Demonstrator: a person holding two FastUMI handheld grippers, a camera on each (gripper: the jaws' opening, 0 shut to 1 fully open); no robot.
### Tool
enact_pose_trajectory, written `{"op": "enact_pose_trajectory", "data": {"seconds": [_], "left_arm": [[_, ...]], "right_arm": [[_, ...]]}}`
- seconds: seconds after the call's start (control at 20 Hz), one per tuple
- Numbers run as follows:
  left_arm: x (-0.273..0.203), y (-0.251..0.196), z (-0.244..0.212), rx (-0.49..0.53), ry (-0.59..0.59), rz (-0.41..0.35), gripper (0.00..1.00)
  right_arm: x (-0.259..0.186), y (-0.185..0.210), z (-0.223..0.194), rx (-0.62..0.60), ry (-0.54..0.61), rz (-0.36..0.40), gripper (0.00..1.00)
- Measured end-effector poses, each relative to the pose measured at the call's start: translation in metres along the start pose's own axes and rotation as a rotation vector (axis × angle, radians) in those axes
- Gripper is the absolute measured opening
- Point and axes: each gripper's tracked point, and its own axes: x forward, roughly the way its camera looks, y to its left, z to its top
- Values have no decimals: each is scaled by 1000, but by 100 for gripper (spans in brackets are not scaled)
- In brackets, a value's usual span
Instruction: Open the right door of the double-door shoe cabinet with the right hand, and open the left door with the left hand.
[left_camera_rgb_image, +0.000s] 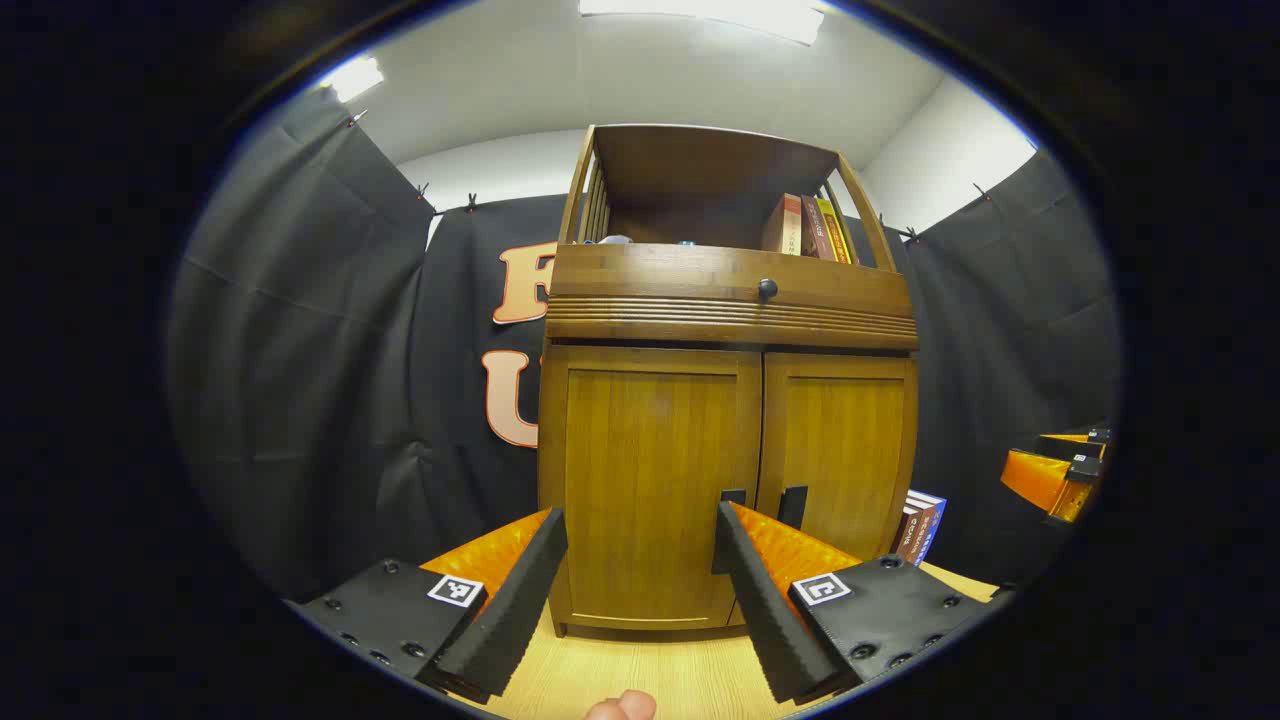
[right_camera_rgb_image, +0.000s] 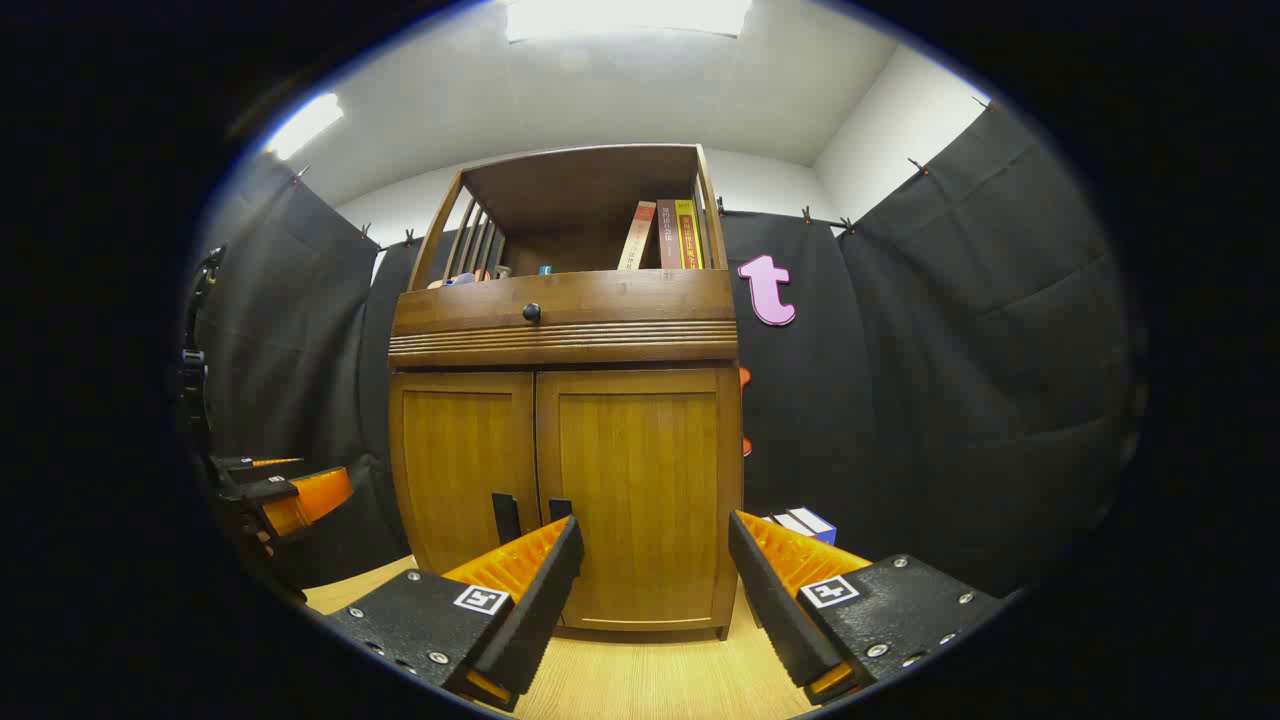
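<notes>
The wooden shoe cabinet stands straight ahead with both doors shut. In the left gripper view its left door fills the space between my fingers, and the right door is beside it. Two short black handles sit low along the middle seam, the left one partly behind my finger. My left gripper is open and holds nothing, a short way from the door. In the right gripper view my right gripper is open in front of the right door, apart from the handles. The left gripper shows at the far left.
A drawer with a round black knob tops the doors, and books stand on the open shelf above. More books lean on the light wood floor right of the cabinet. Black cloth walls surround it. The right gripper is at the far right.
</notes>
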Motion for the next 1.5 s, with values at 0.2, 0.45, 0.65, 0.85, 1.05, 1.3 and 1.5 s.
{"op": "enact_pose_trajectory", "data": {"seconds": [0.2, 0.45, 0.65, 0.85, 1.05, 1.3, 1.5], "left_arm": [[1, 3, 0, -3, -2, 4, 95], [1, 6, -2, -15, 0, 8, 97], [0, 11, -1, -19, -2, 17, 94], [0, 14, 0, -25, -5, 23, 99], [-1, 14, 0, -27, -7, 25, 97], [-2, 12, 1, -32, -6, 16, 97], [-3, 14, 2, -25, -10, 19, 97]], "right_arm": [[2, 0, -5, -2, 10, -3, 90], [3, 3, -4, -18, 5, -1, 90], [3, 3, -5, -23, 5, -2, 90], [2, 4, -3, -17, 1, -1, 90], [2, 3, -4, -19, 5, -4, 90], [3, 15, 3, 27, -26, 31, 90], [12, 19, -5, -26, -40, 33, 90]]}}
